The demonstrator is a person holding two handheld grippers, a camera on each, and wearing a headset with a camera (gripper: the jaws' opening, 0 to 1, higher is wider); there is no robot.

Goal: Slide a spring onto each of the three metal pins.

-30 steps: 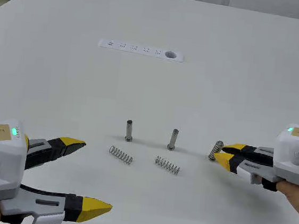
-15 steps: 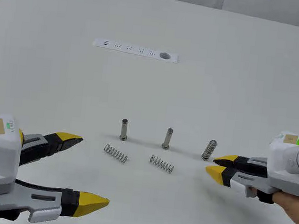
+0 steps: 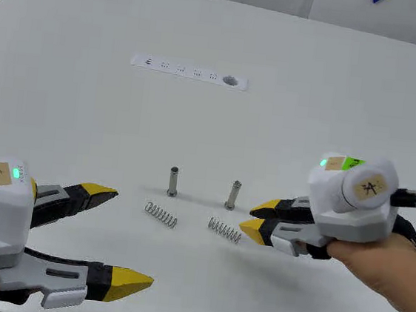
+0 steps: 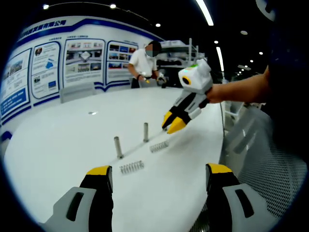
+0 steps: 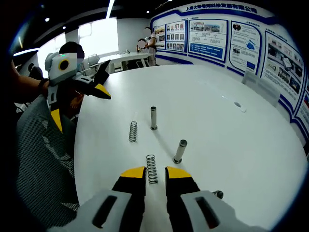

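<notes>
Tabletop is white and wide, w/ bare room all round the work. Its far edge runs well beyond the power strip, and the strip is well apart from the parts. Room behind: wall posters w/ blue trim, and a person at another table.

L pin & R pin stand upright and apart, no spring on either. L spring lies flat just in front of L pin, R spring flat in front of R pin.

R gripper is low over the tabletop, fingers a narrow gap apart, gripping nothing. Its tips are right at R spring's end; touching or not, can't tell.

L gripper is off to the left, fingers spread wide, empty. L spring lies ahead of its tips, near but not touching.
</notes>
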